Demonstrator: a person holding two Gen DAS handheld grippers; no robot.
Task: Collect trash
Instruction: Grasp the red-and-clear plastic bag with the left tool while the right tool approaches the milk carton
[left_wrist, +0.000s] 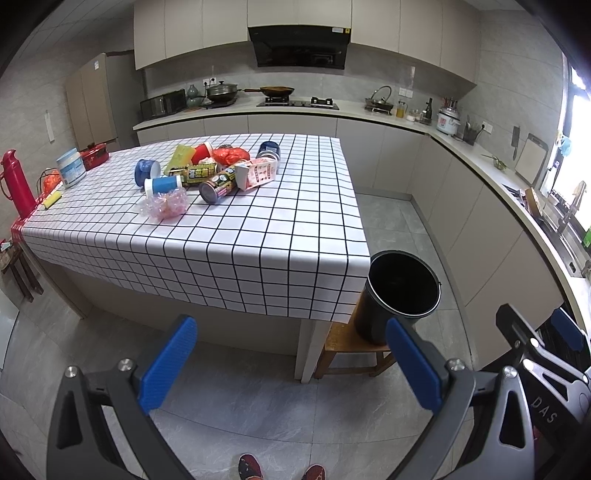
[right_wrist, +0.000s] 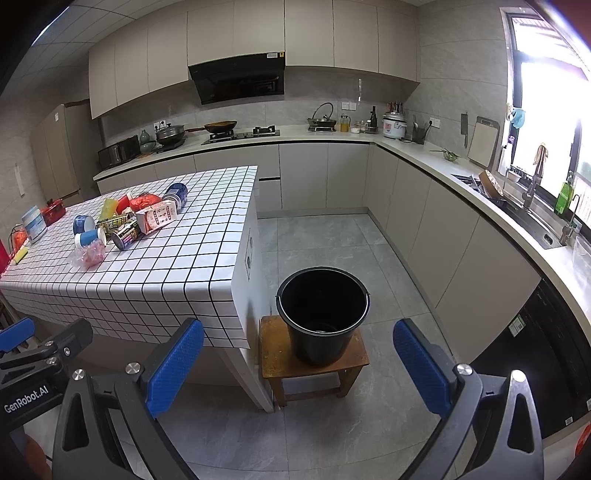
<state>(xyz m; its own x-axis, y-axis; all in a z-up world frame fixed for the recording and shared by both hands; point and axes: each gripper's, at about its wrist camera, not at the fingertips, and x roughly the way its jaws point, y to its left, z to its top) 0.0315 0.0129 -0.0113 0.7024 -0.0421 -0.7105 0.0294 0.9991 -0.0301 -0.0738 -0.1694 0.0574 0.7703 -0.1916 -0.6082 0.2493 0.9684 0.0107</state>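
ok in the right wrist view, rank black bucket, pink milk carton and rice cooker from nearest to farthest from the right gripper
From the right gripper:
1. Black bucket, just ahead on the wooden stool.
2. Pink milk carton, left on the checked table.
3. Rice cooker, on the far counter, right of centre.

Grey-tiled kitchen, daylight from the right.

Large grey tiles cover the floor (right_wrist: 332, 236) and the walls. Beige cabinets (right_wrist: 332, 33) hang above a black hood (right_wrist: 240, 79); matching lower units run under an L-shaped counter (right_wrist: 417, 151) along the back and right walls. A hob (right_wrist: 240, 134) sits under the hood, a sink (right_wrist: 532, 218) below the bright window (right_wrist: 546, 122). A tall fridge (left_wrist: 94, 99) stands in the left corner. The central surface (left_wrist: 229, 236) wears a white cloth with a black grid. A small wooden stool (right_wrist: 273, 354) stands beside it.
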